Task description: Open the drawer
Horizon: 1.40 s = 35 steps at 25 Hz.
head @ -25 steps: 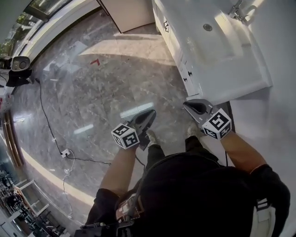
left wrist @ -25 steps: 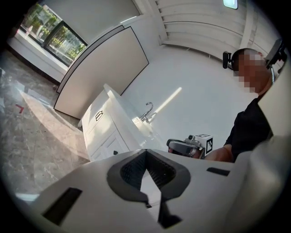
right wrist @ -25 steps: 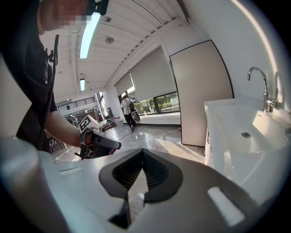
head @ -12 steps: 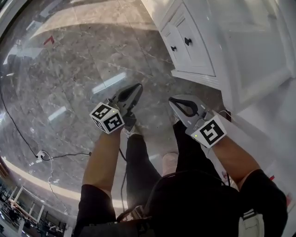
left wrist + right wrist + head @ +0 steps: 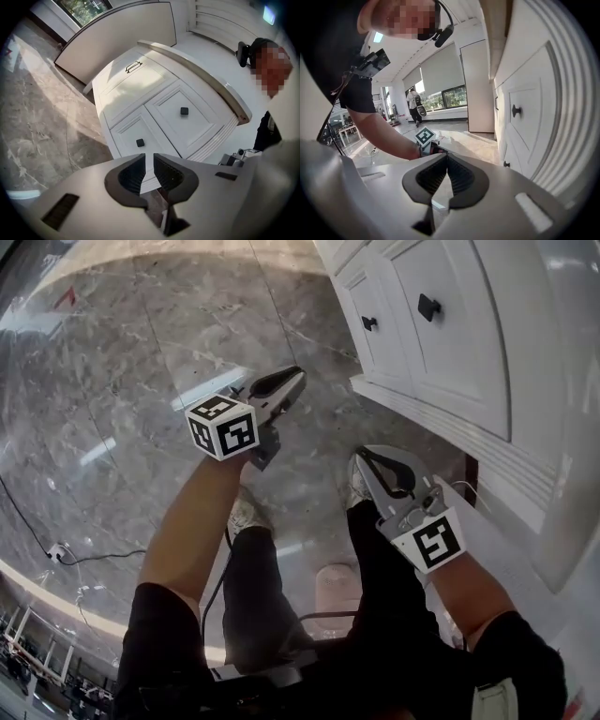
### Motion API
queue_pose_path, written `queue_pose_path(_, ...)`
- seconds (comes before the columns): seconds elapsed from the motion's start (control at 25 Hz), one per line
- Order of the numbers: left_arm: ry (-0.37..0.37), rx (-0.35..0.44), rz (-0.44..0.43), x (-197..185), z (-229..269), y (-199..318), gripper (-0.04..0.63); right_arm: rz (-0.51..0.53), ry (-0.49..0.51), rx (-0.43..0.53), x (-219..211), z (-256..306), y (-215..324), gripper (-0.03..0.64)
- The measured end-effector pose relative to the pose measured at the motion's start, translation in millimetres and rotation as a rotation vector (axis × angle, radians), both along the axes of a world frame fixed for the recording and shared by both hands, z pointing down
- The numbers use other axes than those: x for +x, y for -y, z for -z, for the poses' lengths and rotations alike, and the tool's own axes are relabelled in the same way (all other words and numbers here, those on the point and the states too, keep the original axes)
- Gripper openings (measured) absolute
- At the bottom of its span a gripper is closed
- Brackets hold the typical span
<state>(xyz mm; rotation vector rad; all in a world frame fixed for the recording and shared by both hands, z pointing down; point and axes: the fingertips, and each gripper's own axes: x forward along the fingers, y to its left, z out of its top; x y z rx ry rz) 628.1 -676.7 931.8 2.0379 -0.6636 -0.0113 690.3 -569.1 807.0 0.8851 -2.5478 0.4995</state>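
Left gripper [image 5: 149, 163] fingers are parting with nothing between them. Right gripper [image 5: 446, 161] fingers are pressed together. The cabinet [image 5: 187, 126] edge is just ahead, with open floor [image 5: 141, 362] leftward.

the cabinet [image 5: 450, 343] is white, and its knobs [image 5: 428, 307] are black. the floor [image 5: 141, 362] is grey marble with thin pale veins. the cubes [image 5: 223, 427] are white with black square marks. the trousers [image 5: 258, 596] are black.

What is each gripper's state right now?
Left gripper: jaws opening, narrow gap, nothing between them.
Right gripper: shut, empty.
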Motion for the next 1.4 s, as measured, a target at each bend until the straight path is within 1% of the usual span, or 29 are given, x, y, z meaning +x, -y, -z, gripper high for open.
queue_pose_path(0.08,-0.021,-0.007,-0.043,16.6,-12.5,9.5,0.062,-0.045,0.007,-0.001,7.2,-11.0,5.1,0.002)
queue_pose_path(0.16,-0.040,-0.006,-0.064,29.2,-21.1,23.8,0.083,-0.064,0.018,0.003,9.9,-17.1,7.4,0.002)
queue_pose_path(0.32,-0.055,0.008,-0.048,44.1,-35.1,59.6,0.123,-0.056,0.020,-0.005,14.5,-27.2,4.0,0.002)
queue_pose_path(0.4,-0.060,0.008,-0.057,55.8,-42.4,72.8,0.149,-0.058,0.017,-0.016,19.5,-32.4,4.0,0.002)
queue_pose_path(0.48,-0.073,0.002,-0.069,70.2,-49.6,81.9,0.161,-0.063,0.017,-0.025,23.6,-36.4,4.4,0.002)
queue_pose_path(0.72,-0.148,-0.056,-0.106,116.2,-69.0,90.9,0.196,-0.050,-0.010,-0.053,33.9,-47.6,-0.1,0.002)
queue_pose_path(0.84,-0.219,-0.099,-0.096,127.8,-68.7,100.9,0.207,-0.061,-0.003,-0.047,36.7,-47.0,4.0,0.002)
queue_pose_path(0.92,-0.228,-0.100,-0.091,134.3,-66.7,107.9,0.207,-0.065,-0.004,-0.046,38.6,-47.4,4.1,0.002)
queue_pose_path(1.04,-0.206,-0.113,-0.121,146.6,-71.9,106.2,0.206,-0.078,0.000,-0.061,41.0,-47.9,0.6,0.002)
queue_pose_path(1.12,-0.230,-0.138,-0.130,152.3,-71.9,102.7,0.206,-0.088,0.009,-0.073,42.2,-47.1,-1.5,0.002)
queue_pose_path(1.16,-0.252,-0.148,-0.125,153.4,-70.0,102.0,0.194,-0.089,0.012,-0.075,42.5,-46.9,-2.5,0.002)
queue_pose_path(1.24,-0.274,-0.154,-0.105,152.3,-68.7,102.0,0.130,-0.086,0.013,-0.077,42.5,-47.7,-5.5,0.002)
queue_pose_path(1.32,-0.255,-0.137,-0.107,150.6,-69.7,102.2,0.129,-0.083,0.008,-0.087,43.4,-49.4,-9.5,0.002)
queue_pose_path(1.4,-0.236,-0.126,-0.132,150.3,-69.2,100.9,0.124,-0.078,0.006,-0.093,44.7,-50.3,-11.3,0.002)
